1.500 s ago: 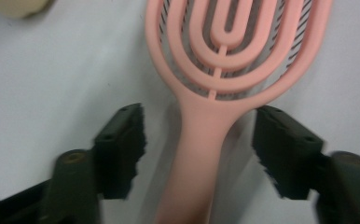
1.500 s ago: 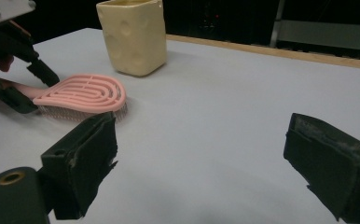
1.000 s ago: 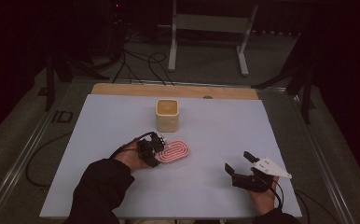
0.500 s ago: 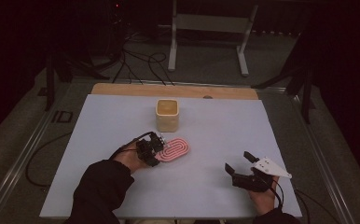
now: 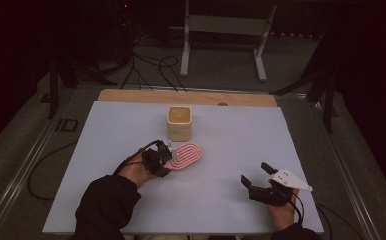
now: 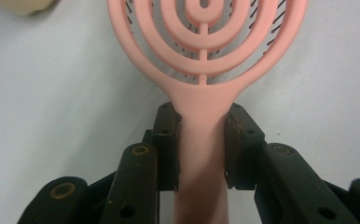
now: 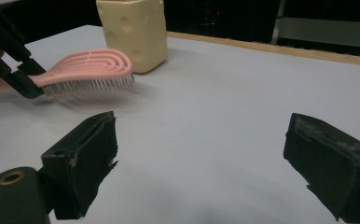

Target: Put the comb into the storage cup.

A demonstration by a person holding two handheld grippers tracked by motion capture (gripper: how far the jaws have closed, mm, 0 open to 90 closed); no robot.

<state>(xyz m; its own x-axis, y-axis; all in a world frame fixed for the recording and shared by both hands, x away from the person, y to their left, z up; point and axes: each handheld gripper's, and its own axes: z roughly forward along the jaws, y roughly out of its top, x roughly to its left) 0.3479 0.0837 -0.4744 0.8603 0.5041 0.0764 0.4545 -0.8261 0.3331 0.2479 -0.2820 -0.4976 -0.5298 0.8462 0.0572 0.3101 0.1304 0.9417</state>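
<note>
A pink oval hairbrush (image 5: 187,155) lies across the middle of the white table, just in front of the yellow cup (image 5: 179,122). My left gripper (image 5: 165,159) is shut on its handle; in the left gripper view both pads press the handle (image 6: 201,154) below the ringed head (image 6: 206,56). In the right gripper view the brush (image 7: 92,65) is blurred, bristles down, and seems to hover slightly above the tabletop. My right gripper (image 5: 256,174) rests open at the front right, and its own view (image 7: 201,154) has bare table between the jaws.
The yellow cup (image 7: 131,32) has round holes in its walls and stands upright behind the brush. A wooden strip (image 5: 191,97) runs along the table's far edge. Cables and a metal stand (image 5: 221,30) are on the floor beyond.
The left gripper and the brush have shifted slightly toward the cup. The right gripper has not moved.
</note>
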